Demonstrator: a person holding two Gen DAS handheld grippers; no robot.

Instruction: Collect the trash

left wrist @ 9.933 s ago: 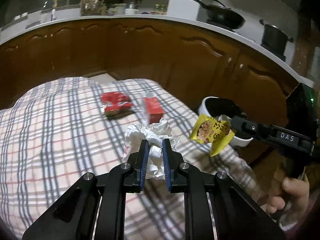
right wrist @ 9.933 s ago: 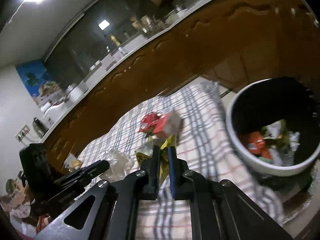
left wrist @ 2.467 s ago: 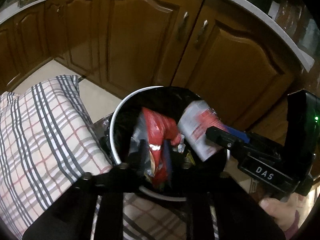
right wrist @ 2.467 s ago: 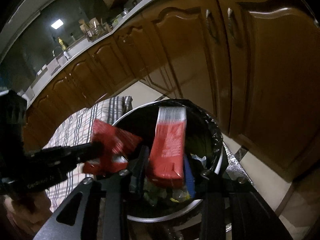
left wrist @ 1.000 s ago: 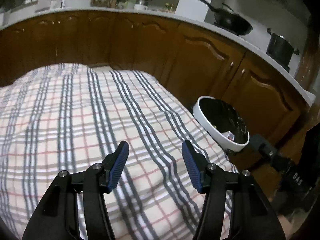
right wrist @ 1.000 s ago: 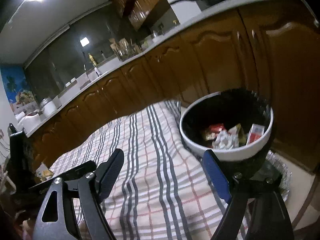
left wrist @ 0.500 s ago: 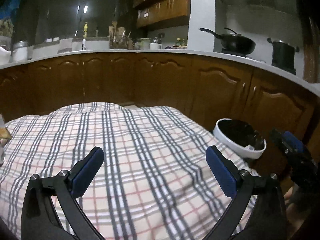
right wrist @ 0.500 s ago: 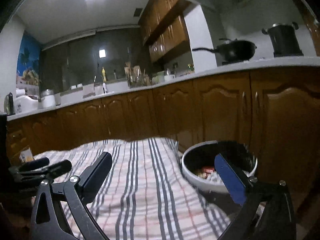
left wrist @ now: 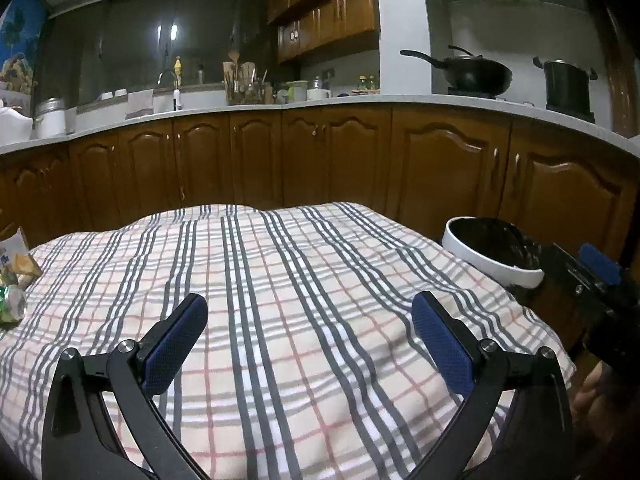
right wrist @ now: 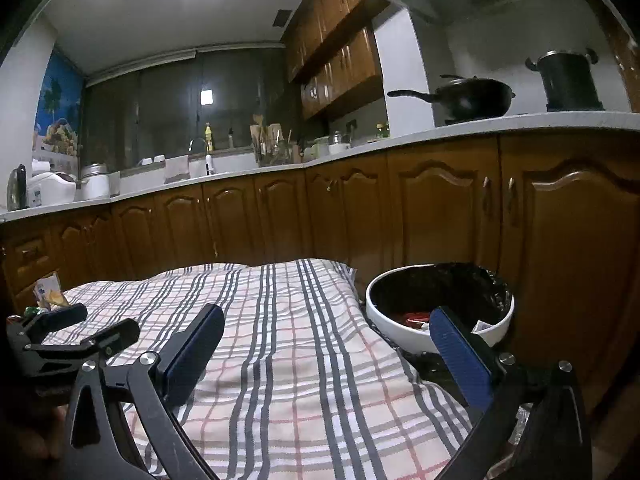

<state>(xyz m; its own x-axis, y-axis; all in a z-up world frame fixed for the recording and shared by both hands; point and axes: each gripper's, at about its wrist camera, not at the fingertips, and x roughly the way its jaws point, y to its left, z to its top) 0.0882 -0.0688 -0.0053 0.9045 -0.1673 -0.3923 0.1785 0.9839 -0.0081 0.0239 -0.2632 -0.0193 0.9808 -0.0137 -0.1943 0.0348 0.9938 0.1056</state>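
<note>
Trash [right wrist: 416, 317] lies in the bin [right wrist: 400, 336] beside the cloth [left wrist: 280, 300], so we judge most collected, both grippers [left wrist: 308, 330] [right wrist: 326, 354] empty with jaws spread, while a few wrappers [left wrist: 14, 276] wait at the cloth's left edge.

I see only red scraps over the bin [right wrist: 400, 322] rim, its depths dark, and the wrappers [left wrist: 14, 276] at the left edge are cut off.
</note>
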